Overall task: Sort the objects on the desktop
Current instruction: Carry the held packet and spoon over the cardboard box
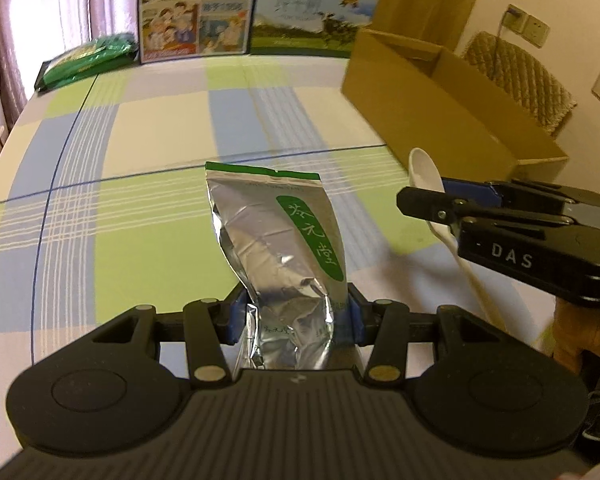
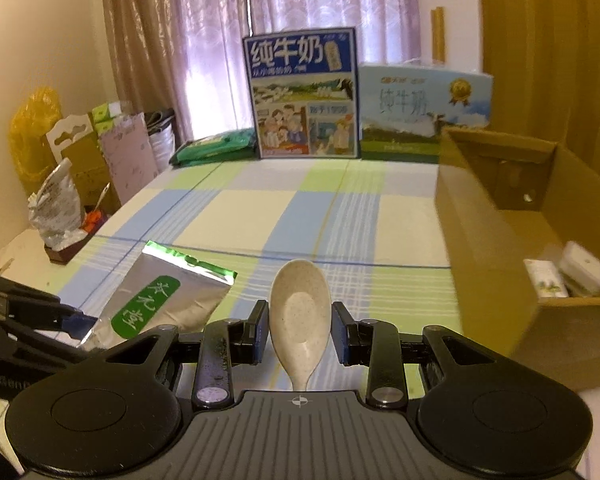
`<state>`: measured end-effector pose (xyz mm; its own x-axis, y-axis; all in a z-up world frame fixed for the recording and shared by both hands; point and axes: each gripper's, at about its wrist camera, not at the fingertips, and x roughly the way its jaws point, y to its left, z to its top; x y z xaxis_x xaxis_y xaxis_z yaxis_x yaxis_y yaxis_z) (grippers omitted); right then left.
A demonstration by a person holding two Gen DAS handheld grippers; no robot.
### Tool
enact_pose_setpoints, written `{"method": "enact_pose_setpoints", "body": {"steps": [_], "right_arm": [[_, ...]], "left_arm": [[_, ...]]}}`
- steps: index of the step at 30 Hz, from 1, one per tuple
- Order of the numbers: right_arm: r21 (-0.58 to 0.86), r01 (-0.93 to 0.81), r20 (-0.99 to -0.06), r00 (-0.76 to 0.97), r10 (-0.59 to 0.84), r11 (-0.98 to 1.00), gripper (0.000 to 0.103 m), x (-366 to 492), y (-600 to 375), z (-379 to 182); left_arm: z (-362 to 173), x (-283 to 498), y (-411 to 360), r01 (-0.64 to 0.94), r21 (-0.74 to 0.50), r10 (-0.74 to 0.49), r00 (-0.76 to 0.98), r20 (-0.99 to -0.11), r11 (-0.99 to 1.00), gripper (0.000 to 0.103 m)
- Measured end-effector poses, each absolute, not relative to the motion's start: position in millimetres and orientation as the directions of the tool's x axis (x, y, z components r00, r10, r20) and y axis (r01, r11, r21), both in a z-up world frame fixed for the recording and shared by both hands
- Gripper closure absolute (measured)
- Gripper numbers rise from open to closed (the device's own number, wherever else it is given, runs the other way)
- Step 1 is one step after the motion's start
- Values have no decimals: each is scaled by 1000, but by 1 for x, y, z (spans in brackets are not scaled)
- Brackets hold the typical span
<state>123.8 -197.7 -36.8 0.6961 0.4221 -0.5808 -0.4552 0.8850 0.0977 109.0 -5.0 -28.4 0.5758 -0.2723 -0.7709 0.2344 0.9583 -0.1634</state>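
Both grippers grasp something left of the cardboard box point(image 2: 500, 248): the left gripper point(image 1: 296, 316) clamps a silver tea pouch point(image 1: 284, 248), the right gripper point(image 2: 300, 332) a pale spoon point(image 2: 300, 312).

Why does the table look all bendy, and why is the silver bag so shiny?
Left wrist view: the fisheye lens bows the checked tablecloth; the foil bag mirrors room light. Right wrist view: bright curtains wash out, and the cardboard box is smeared.

Spoon point(image 2: 300, 320) handle end hidden; box point(image 2: 500, 280) contents perhaps cartons.
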Motion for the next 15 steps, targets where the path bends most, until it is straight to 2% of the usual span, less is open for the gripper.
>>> {"method": "enact_pose_setpoints", "body": {"steps": [15], "right_arm": [[110, -378, -494, 782, 381, 919, 73, 107, -255, 23]], "left_arm": [[23, 94, -74, 335, -105, -301, 614, -729, 936, 60]]}}
